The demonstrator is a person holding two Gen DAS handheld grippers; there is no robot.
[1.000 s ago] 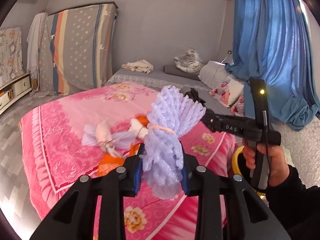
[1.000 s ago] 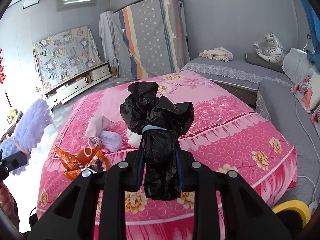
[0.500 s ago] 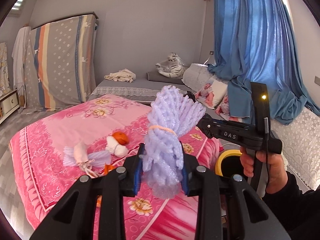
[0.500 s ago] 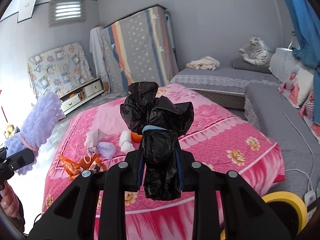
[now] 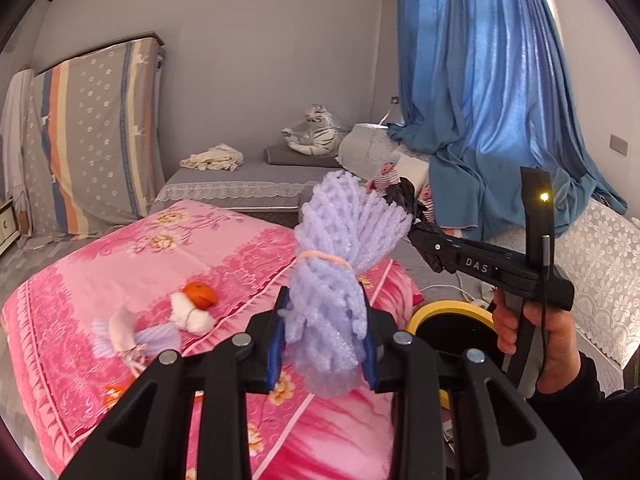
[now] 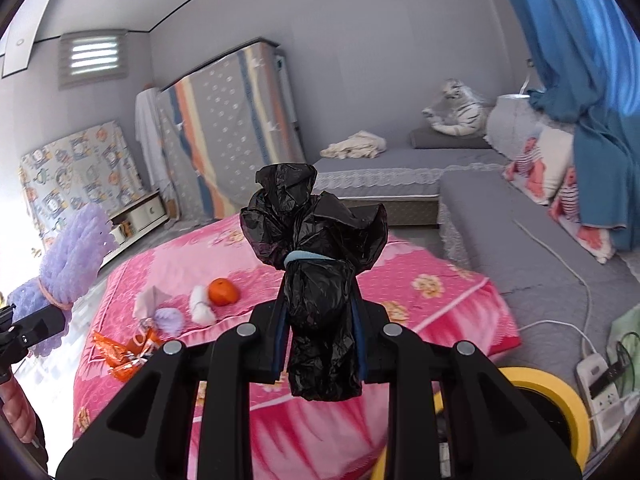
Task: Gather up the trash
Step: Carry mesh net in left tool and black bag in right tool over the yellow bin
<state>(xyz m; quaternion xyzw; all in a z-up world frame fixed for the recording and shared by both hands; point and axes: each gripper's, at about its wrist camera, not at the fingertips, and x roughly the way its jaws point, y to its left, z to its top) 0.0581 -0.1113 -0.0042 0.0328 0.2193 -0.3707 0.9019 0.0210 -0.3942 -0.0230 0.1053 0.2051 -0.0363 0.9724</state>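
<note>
Lilac foam netting point(image 5: 326, 300), bound with a pink band, stood clamped upright in the left gripper point(image 5: 325, 354). Between the right gripper's point(image 6: 320, 346) pads sat a black bag roll point(image 6: 320, 312) tied with a blue band, also gripped tight. Both hung over the near edge of the pink bed point(image 6: 420, 280). On its left part lay an orange point(image 6: 223, 292), a white wad point(image 6: 201, 311) and orange wrappers point(image 6: 120, 354). A yellow-rimmed bin point(image 6: 560, 398) stood near right.

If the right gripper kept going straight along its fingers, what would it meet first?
Probably the pink bedspread, near the bed's far edge; the right gripper, shut on the black bag, points slightly downward there. Depth is uncertain.
</note>
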